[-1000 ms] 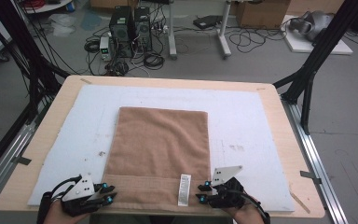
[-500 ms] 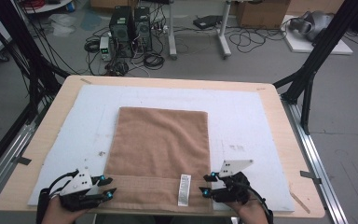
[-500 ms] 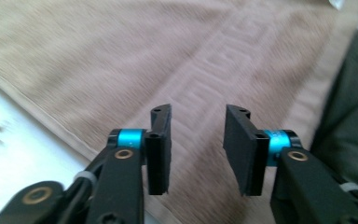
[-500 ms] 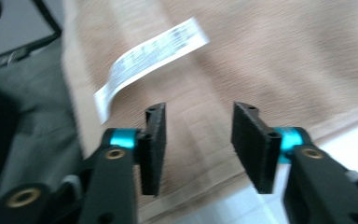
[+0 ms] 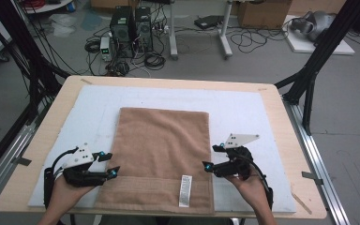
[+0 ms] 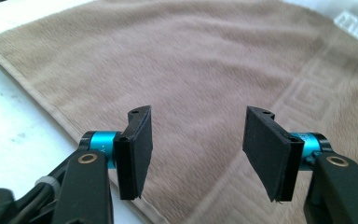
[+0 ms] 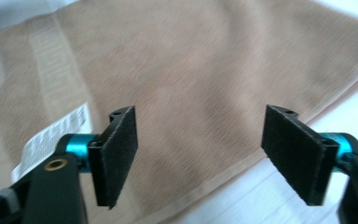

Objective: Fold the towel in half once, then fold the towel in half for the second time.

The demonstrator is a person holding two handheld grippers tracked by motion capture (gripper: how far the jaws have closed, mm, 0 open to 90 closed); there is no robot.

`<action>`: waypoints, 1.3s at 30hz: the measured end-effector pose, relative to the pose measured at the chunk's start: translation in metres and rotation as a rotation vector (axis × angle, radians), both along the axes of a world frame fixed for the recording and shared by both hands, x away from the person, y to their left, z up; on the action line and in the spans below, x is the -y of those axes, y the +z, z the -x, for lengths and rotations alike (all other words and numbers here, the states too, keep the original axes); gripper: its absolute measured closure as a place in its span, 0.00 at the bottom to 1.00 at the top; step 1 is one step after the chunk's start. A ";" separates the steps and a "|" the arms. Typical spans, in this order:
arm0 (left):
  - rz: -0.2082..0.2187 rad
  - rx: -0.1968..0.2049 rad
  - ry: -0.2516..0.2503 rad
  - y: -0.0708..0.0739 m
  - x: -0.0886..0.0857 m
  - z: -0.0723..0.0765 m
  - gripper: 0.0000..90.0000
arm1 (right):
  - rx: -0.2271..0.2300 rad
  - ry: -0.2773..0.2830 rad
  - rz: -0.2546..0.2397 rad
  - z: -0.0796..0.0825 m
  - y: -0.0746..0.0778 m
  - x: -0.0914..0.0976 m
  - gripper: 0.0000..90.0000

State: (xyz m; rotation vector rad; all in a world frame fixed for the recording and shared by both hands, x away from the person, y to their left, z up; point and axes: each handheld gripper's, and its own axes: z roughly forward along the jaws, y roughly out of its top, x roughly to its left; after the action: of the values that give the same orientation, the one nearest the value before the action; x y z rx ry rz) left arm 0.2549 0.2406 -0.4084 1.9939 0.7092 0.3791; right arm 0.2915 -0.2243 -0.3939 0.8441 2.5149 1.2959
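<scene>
A tan towel point(image 5: 161, 150) lies flat on the white foam mat point(image 5: 262, 117), its white label point(image 5: 185, 190) near the front edge. My left gripper point(image 5: 108, 164) hovers at the towel's left edge and my right gripper point(image 5: 211, 157) at its right edge, both pointing inward. In the left gripper view the gripper point(image 6: 196, 144) stands open above the towel point(image 6: 200, 60) border. In the right gripper view the gripper point(image 7: 209, 149) is open over the towel point(image 7: 191, 70), with the label point(image 7: 56, 135) to the left. Both pairs of jaws have just been opening, with nothing between them.
The mat rests on a wooden table point(image 5: 61, 108). Black frame posts point(image 5: 309, 79) stand at both sides of the table. Computer towers point(image 5: 131, 23), cables and desk legs are on the floor beyond the far edge.
Both grippers have moved from the towel's near corners farther up along its sides and lifted. Their jaws have spread apart. The towel lies as before.
</scene>
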 end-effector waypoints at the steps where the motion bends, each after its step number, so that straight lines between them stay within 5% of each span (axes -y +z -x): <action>1: 0.008 -0.001 0.002 0.002 0.000 -0.002 0.45 | 0.010 0.001 0.000 -0.003 0.003 -0.001 0.27; 12: 0.029 0.045 0.038 0.019 -0.003 -0.020 0.42 | 0.045 0.009 0.004 -0.021 0.018 -0.009 0.24; 39: 0.002 0.012 0.031 0.021 0.001 -0.037 0.40 | 0.045 0.020 0.014 -0.026 0.021 -0.013 0.23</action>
State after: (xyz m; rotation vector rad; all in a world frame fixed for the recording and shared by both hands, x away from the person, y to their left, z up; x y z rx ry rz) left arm 0.2916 0.2396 -0.3873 1.9790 0.7333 0.4085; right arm 0.3174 -0.2110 -0.3731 0.7804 2.5008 1.2877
